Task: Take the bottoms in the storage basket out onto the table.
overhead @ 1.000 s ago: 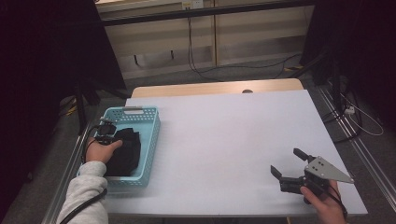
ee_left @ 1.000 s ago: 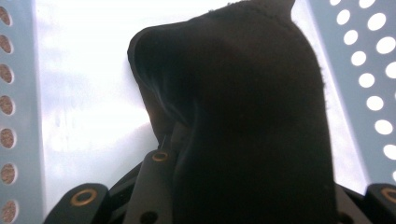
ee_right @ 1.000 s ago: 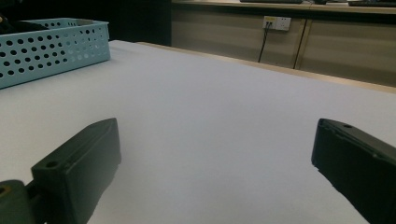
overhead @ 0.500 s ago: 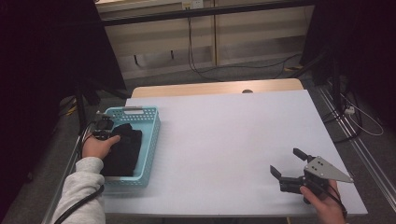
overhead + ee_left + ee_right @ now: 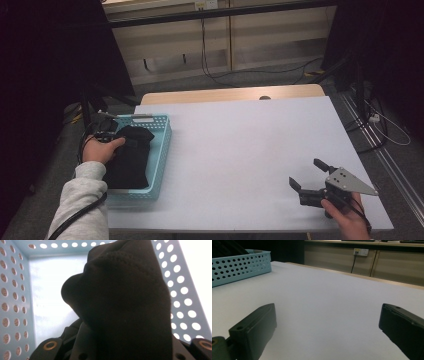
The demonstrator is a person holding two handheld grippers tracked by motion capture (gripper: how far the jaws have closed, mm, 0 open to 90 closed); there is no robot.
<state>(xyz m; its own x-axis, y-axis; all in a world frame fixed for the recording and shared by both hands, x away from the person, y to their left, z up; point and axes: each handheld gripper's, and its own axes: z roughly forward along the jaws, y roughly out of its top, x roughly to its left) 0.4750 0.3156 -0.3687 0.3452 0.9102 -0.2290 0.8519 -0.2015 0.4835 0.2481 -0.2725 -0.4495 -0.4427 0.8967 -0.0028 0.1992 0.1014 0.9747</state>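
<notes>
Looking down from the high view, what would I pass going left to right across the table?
Hand with the left gripper → black cloth in the blue basket → bare white table → right gripper, jaws apart.

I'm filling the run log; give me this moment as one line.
left tool: shut on black cloth | basket: cloth partly inside | right tool: open, nothing held, above table
</notes>
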